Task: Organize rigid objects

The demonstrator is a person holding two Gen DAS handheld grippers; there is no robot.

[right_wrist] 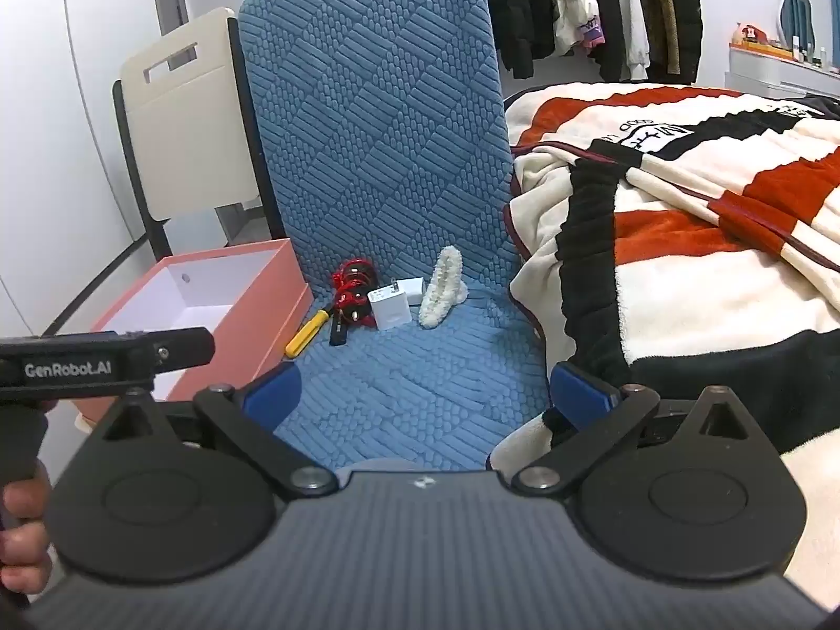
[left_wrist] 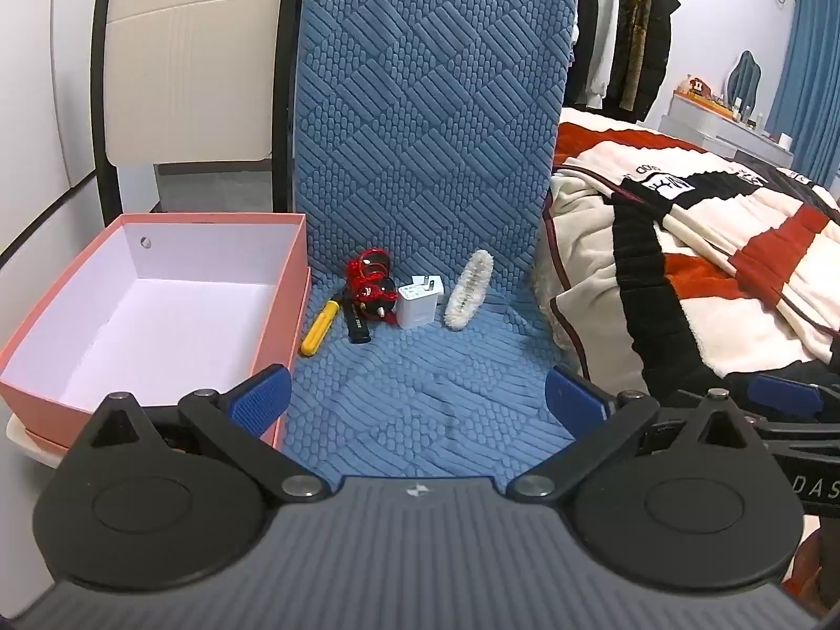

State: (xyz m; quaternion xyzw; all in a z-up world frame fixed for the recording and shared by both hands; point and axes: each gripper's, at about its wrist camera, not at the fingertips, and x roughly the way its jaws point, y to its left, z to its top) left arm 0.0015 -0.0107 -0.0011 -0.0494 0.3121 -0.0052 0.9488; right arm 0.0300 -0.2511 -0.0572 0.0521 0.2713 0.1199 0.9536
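**Both jaws apart over the blue chair seat**

Nearest to me are my own two tools. My left gripper [left_wrist: 417, 394] has its jaws spread wide with nothing between them, only the seat cushion below. My right gripper [right_wrist: 425, 391] stands just the same, jaws wide apart and empty. In the right wrist view the left gripper's body shows at the near left edge, with the fingers [right_wrist: 23, 530] of my hand around its handle.

Largest in the scene is the bed [left_wrist: 735, 241] on the right, covered by a blanket of cream, red and black blocks that presses against the chair's edge. Next is the blue chair [left_wrist: 420, 131], its textured cover running from the tall back down over the seat. A cream folding chair [left_wrist: 189, 79] stands behind it at the far left.

The pink box [left_wrist: 31, 367] sits just left of the seat, lid off, its white inside bare.

The small things lie in a row at the far end of the seat, against the backrest. From right to left: a white fuzzy brush [left_wrist: 469, 291] leaning on the backrest, a white charger plug [left_wrist: 418, 304], a red fishing reel [left_wrist: 374, 283], a black stick-shaped item [left_wrist: 358, 323], and a yellow-handled tool [left_wrist: 318, 328] nearest the box. All are well apart from my jaws.
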